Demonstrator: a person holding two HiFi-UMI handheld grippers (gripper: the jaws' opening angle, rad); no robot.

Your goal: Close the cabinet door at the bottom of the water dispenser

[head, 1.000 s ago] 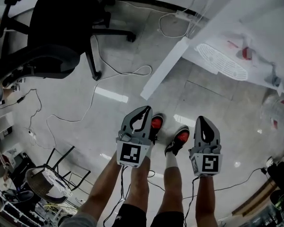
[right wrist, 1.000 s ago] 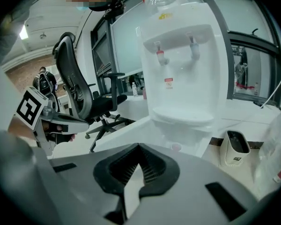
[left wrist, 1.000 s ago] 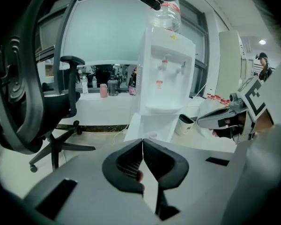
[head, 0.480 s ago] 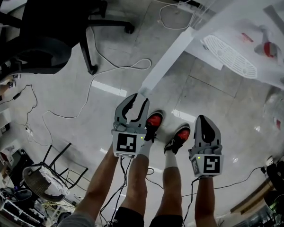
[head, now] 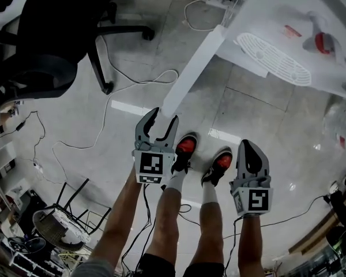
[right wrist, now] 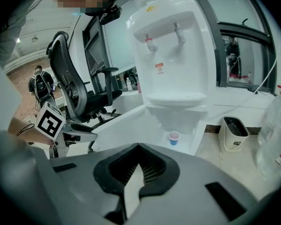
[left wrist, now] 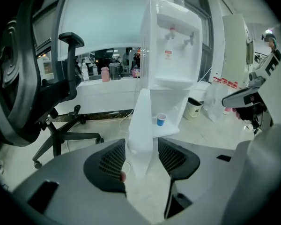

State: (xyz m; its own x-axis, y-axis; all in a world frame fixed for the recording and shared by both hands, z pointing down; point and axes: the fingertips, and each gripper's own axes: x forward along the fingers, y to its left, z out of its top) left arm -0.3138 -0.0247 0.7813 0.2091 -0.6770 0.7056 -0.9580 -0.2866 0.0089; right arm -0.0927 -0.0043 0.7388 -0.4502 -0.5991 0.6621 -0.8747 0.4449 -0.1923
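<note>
The left gripper [head: 163,119], at the centre of the head view, has just been opening its jaws, which now stand spread wide. The free edge of the white, swung-open cabinet door [head: 193,68] shows in the gap, and neither pad presses on it. In the left gripper view the door hangs from the bottom of the tall white water dispenser [left wrist: 171,55] at upper centre. The right gripper [head: 249,146], at lower right, has its jaws pressed together on nothing.
</note>
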